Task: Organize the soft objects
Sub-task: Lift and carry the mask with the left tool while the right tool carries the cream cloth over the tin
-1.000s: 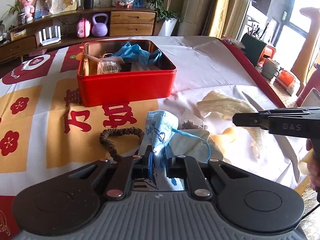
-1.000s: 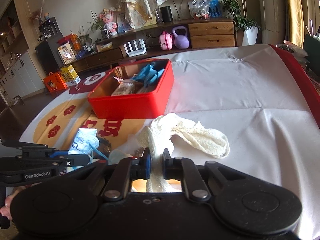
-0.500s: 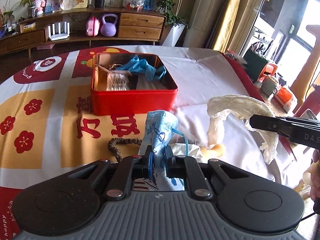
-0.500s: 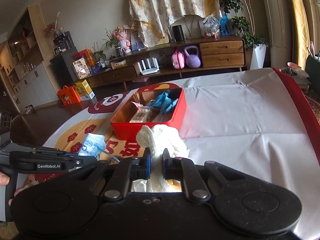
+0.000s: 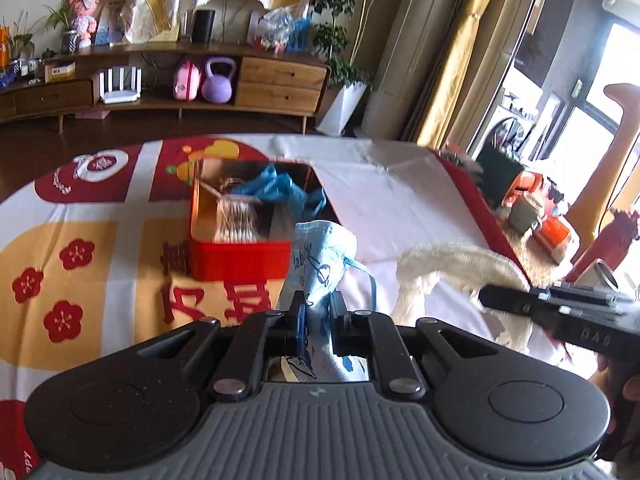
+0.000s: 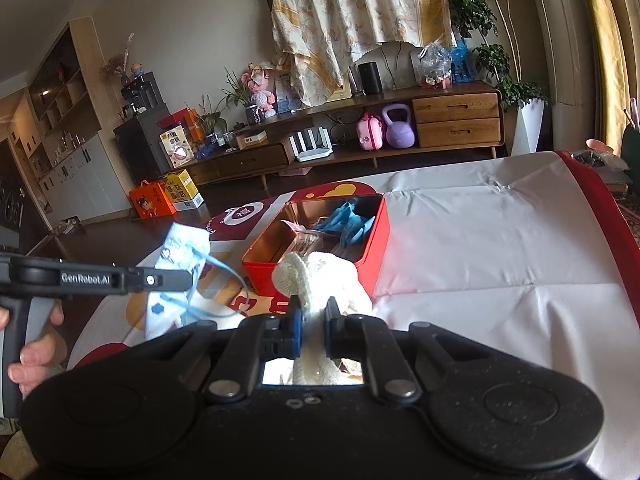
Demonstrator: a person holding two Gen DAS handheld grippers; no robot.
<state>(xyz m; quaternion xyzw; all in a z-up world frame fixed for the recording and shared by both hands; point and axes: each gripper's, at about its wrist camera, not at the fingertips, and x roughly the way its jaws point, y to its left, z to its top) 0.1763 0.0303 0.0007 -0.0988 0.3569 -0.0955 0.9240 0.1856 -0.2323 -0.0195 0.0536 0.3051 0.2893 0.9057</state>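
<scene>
Face mask point(image 5: 320, 256) and cream cloth point(image 6: 320, 276) (both pinched) hang short of the tin's point(image 5: 240, 258) rim.

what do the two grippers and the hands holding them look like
Both grippers are matte black with twin round lobes and silver pivot screws. The left gripper has a ribbed grey body and white "GenRobot.AI" lettering; the right gripper shows embossed "DAS". Blue pads line the fingers. The left hand is bare.

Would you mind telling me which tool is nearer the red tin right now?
Left, though only slightly. The left tool, gripping the mask, sits just before the tin; the right tool, holding the cloth, is beside it, slightly farther back.
</scene>
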